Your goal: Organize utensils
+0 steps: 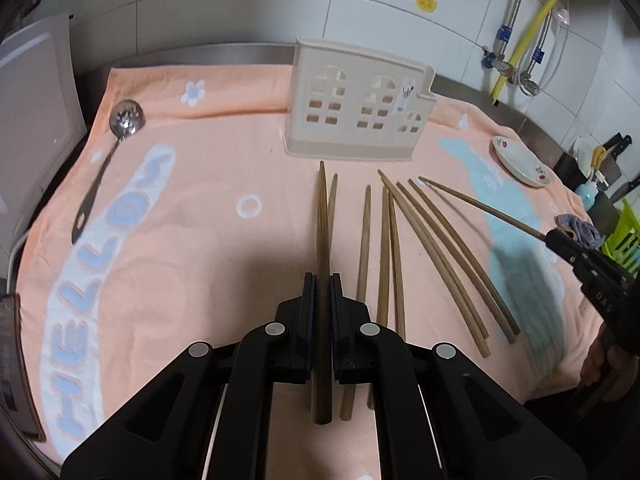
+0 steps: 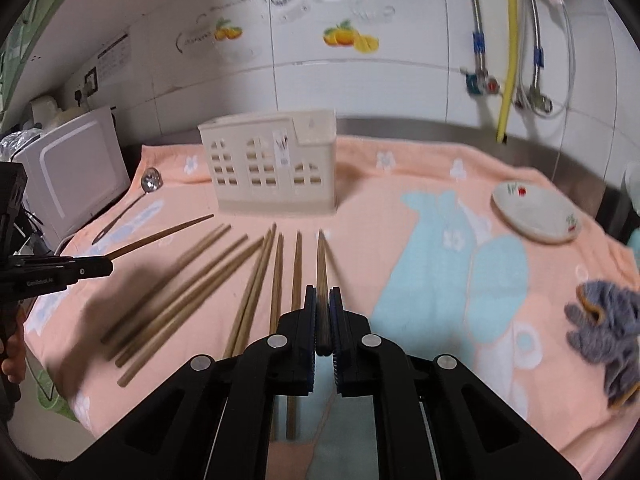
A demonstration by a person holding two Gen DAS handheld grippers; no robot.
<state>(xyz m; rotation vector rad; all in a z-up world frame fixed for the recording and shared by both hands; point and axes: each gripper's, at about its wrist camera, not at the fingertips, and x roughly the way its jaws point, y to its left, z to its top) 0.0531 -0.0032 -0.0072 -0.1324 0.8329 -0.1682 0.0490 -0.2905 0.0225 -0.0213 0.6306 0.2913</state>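
Only right tongs (image 2: 322, 300) view shows gray cloth (image 2: 608, 332) whole.

1. This is a home kitchen: the back wall (image 2: 400, 92) is clad in white glazed tiles, decorated with orange-fruit stickers (image 2: 351, 37).
2. Braided metal water hoses (image 2: 476, 16), valves and a yellow gas hose (image 2: 509, 52) hang down the tiles.
3. A stainless-steel counter edge (image 1: 520, 118) runs beneath them, covered by a peach bath towel (image 1: 208, 208) lettered "HELLO".
4. A white microwave-like appliance (image 2: 76, 168) stands at the counter's end.
5. Black-handled knives (image 1: 618, 144) sit in a rack at the side.
6. Tableware lies about: a small flowered dish (image 2: 536, 212), a perforated metal ladle (image 1: 120, 136), wooden chopsticks (image 1: 432, 248) and a cream house-shaped utensil holder (image 1: 360, 104).
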